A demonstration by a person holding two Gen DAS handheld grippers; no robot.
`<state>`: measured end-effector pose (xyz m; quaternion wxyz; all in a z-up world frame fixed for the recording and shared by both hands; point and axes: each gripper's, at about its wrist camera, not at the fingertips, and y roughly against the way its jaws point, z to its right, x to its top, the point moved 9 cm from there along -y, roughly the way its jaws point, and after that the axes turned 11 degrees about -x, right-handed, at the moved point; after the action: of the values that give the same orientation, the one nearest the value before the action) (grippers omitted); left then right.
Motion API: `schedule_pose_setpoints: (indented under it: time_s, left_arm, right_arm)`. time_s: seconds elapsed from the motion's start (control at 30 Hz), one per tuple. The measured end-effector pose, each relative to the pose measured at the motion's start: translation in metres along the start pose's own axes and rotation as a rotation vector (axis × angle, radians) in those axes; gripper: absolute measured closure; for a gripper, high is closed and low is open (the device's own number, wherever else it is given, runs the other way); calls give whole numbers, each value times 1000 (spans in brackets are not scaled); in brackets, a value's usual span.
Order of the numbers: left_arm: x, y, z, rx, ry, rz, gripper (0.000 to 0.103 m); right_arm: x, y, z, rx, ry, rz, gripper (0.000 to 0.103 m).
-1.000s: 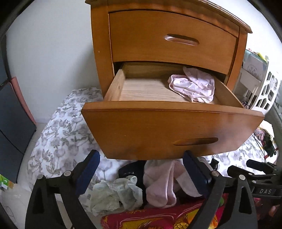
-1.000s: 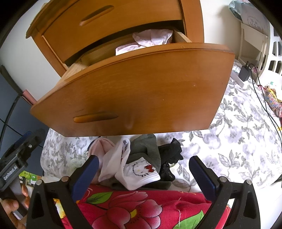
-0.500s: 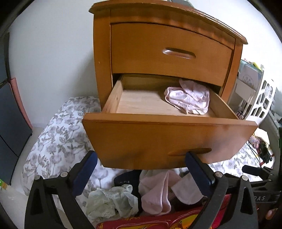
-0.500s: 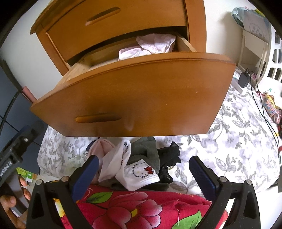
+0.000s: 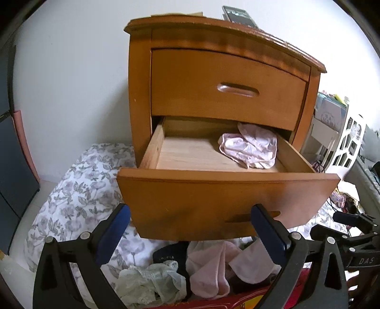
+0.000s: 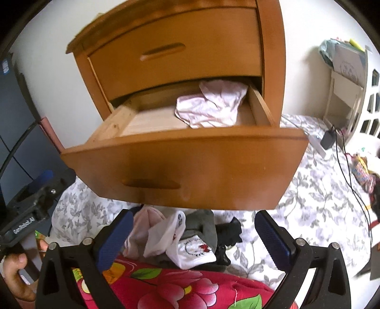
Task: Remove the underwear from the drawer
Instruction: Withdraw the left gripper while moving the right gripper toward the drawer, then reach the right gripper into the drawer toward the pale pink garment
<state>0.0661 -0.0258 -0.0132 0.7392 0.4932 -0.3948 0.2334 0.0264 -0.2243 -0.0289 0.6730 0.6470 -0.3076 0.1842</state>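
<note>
The wooden nightstand's lower drawer [image 5: 225, 204] [image 6: 190, 166] is pulled out. Pale pink underwear [image 5: 249, 149] [image 6: 211, 107] lies crumpled in its back right corner; the rest of the drawer floor is bare wood. My left gripper [image 5: 190, 235] is open, below and in front of the drawer front, holding nothing. My right gripper [image 6: 193, 240] is open too, low in front of the drawer and empty. A pile of taken-out clothes [image 5: 209, 271] [image 6: 180, 240] lies under the drawer on the floral sheet.
The upper drawer [image 5: 228, 88] is closed. A phone [image 5: 239, 16] lies on the nightstand top. A white shelf unit [image 6: 344, 78] stands to the right, with a charger and cables [image 6: 329, 140] on the bedding. A red floral blanket [image 6: 178, 287] is in the foreground.
Both grippers have risen and pulled back from the drawer, so more of its inside and the nightstand top show. The underwear has not moved.
</note>
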Motion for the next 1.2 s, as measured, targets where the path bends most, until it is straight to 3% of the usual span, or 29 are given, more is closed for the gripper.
schedule_pose_setpoints:
  time_s: [0.3,0.67,0.93,1.2]
  left_arm:
    - [-7,-5,-2,3,8,-26,2]
    - [-13,-11,-8,44,12,-54,2]
    - [-17,-17,-9,23,20,-87,2]
    - [-18,-19,-14,31,45,-93,2]
  right_arm:
    - [33,25,-5,3,65,77,0]
    - [114,58,-29,21,238,198,0]
    - [169,44,-35,36,255,100,0]
    - [178,-14,-48,-26,344,-71,0]
